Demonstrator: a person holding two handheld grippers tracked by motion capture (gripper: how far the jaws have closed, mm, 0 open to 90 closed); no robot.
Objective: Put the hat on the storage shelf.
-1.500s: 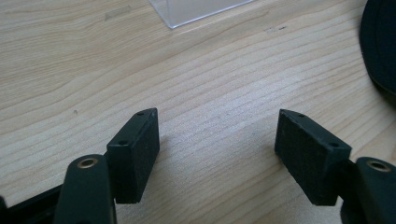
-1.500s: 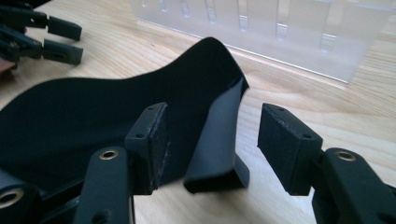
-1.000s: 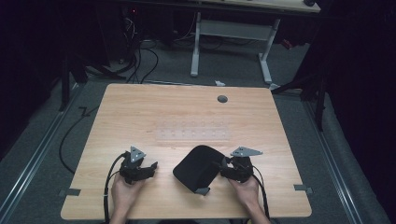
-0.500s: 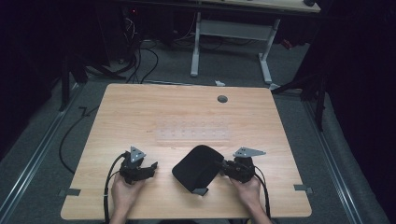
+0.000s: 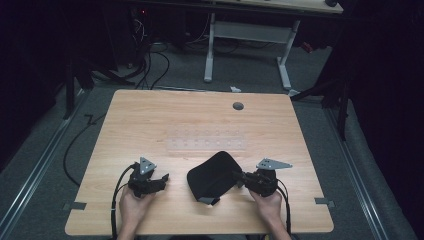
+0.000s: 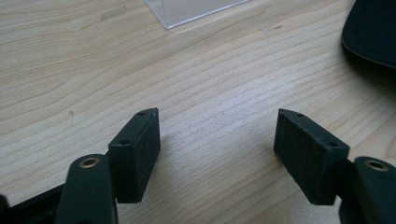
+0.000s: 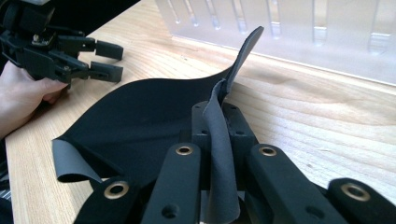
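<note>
Presently, as I read my feeds:

Tabletop (image 5: 150, 125): light wood; I see a round grommet hole (image 5: 238, 106) toward 12 o'clock and a clear plastic sheet or tray (image 5: 206, 144) lying flat at the centre.

Black pad (image 5: 212, 175): a thin, flexible dark piece, possibly a mouse pad, lying at about 5 o'clock from the centre, near the front edge. Its right edge is lifted off the wood and curls upward; a front corner also folds over.

Right claw (image 5: 239, 179): closed on the raised right edge of the black pad. From the right gripper view (image 7: 219, 126) I see the grey underside of the material pinched between the two jaws.

Left claw (image 5: 161, 181): open, jaws wide apart, holding nothing. From the left gripper view (image 6: 217, 140) I see bare wood grain between them, the claw low over the tabletop; I cannot tell whether it touches. It sits at about 7 o'clock, just left of the pad and apart from it.

Hands: left hand (image 5: 131, 202) and right hand (image 5: 267, 205) each grip a tool from the front edge at 6 o'clock.

Floor (image 5: 250, 70): grey, with cables (image 5: 150, 60) and a white desk frame (image 5: 247, 35) beyond 12 o'clock.
</note>
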